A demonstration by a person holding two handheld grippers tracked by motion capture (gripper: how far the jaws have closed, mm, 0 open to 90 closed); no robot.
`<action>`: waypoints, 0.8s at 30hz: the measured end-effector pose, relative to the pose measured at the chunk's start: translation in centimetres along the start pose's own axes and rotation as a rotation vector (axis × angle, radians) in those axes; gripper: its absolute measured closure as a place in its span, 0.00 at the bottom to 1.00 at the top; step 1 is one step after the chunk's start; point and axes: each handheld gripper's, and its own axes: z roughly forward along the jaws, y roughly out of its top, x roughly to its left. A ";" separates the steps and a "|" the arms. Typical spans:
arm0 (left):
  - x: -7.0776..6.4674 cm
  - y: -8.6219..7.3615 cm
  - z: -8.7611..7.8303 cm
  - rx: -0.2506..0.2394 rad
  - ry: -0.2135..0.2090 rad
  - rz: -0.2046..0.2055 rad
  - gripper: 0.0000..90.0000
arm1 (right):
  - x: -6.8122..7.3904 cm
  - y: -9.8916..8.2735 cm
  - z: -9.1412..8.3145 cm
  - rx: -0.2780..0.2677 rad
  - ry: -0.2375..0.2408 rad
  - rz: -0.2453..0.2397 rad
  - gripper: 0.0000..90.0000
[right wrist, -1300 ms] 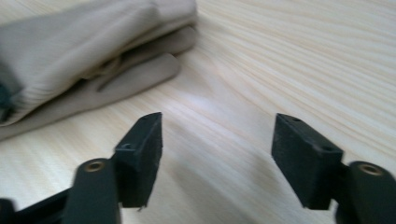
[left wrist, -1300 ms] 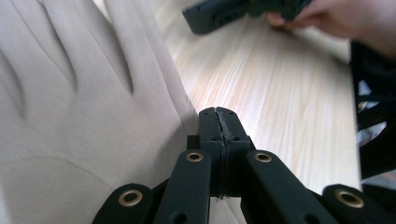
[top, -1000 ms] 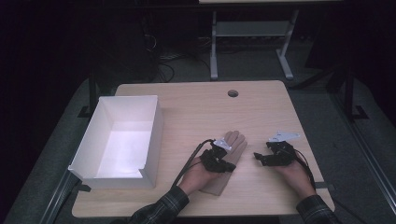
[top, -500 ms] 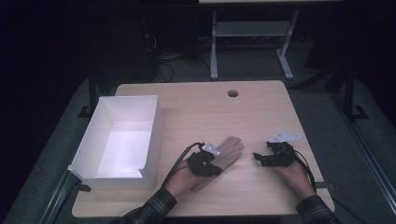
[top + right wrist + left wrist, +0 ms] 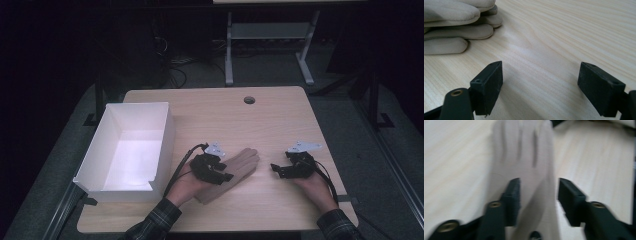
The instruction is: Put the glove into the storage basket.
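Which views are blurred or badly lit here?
High view: dark surroundings, table evenly lit, sharp. Left gripper view: motion-blurred, glove smeared. Right gripper view: sharp, glove fingers crisp, soft sheen on the wood.

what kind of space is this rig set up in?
Probably a lab or workshop data-collection bay: a plain wooden desk with a cable hole, loose cables on dark carpet, a second metal-framed bench behind.

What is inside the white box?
The box looks empty: its white floor shows bare in the high view. The near wall hides a strip of floor just behind it, so that part cannot be checked.
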 end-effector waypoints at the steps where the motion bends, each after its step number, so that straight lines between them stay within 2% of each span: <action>1: 0.2 0.0 0.1 -0.010 0.000 -0.005 0.43 | 0.0 0.0 0.0 0.000 0.000 0.000 0.22; 2: 0.4 0.0 0.2 -0.016 0.002 -0.005 0.33 | 0.0 0.0 0.0 0.001 0.000 0.000 0.22; 3: 0.5 0.0 0.4 -0.010 0.005 0.003 0.28 | 0.0 0.0 0.0 0.001 0.000 0.000 0.22; 6: 0.8 0.0 1.3 0.003 0.021 0.016 0.18 | 0.0 0.0 0.0 0.001 0.000 0.000 0.22; 8: 0.8 -0.1 1.9 0.018 0.022 0.025 0.15 | 0.0 0.0 0.0 0.002 0.000 0.000 0.22; 16: 0.3 -0.5 3.8 0.073 0.043 0.056 0.14 | 0.0 0.0 0.0 0.002 0.000 -0.001 0.22; 19: 0.1 -0.7 4.2 0.082 0.058 0.063 0.14 | 0.0 0.0 0.0 0.002 0.000 -0.001 0.21; 24: 0.1 -0.9 4.5 0.093 0.054 0.069 0.15 | 0.0 0.0 0.0 0.003 0.000 -0.001 0.21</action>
